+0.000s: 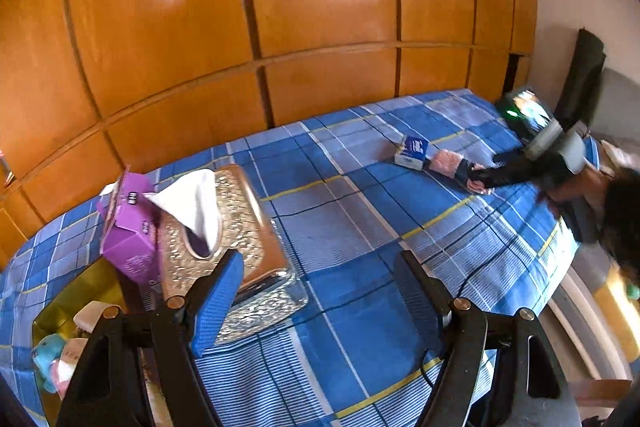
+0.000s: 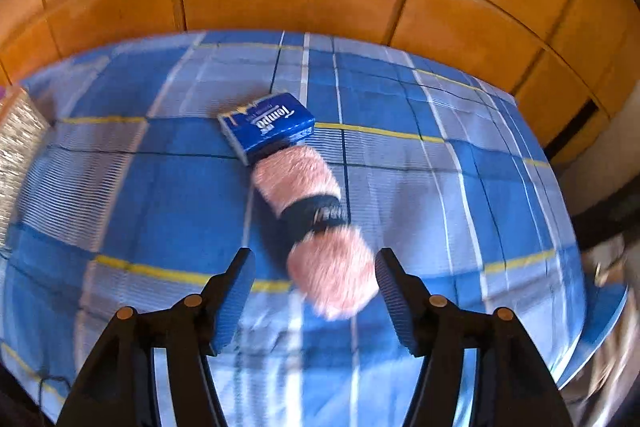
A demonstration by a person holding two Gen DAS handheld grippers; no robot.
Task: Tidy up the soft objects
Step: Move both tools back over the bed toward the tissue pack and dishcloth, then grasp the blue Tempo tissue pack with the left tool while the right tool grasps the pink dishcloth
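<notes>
A pink fuzzy roll with a dark band (image 2: pixel 296 183) lies on the blue plaid bed sheet (image 2: pixel 120 187). Its far end touches a blue Tempo tissue pack (image 2: pixel 268 125). My right gripper (image 2: pixel 316 287) is open, with the roll's near end lying between its blue pads, closer to the right one; neither pad presses on it. In the left wrist view the right gripper (image 1: pixel 478 181) sits over the same pink roll (image 1: pixel 444 161), beside the tissue pack (image 1: pixel 412 151). My left gripper (image 1: pixel 320 287) hangs open over bare sheet, with nothing between its fingers.
A crystal-look tissue box (image 1: pixel 236 223) with a white tissue standing up sits by my left finger, next to a purple carton (image 1: pixel 128 235). A yellow bin (image 1: pixel 56 311) at lower left holds soft toys. Wooden wardrobe doors (image 1: pixel 280 7) back the bed. A thin cable (image 1: pixel 424 367) crosses the sheet.
</notes>
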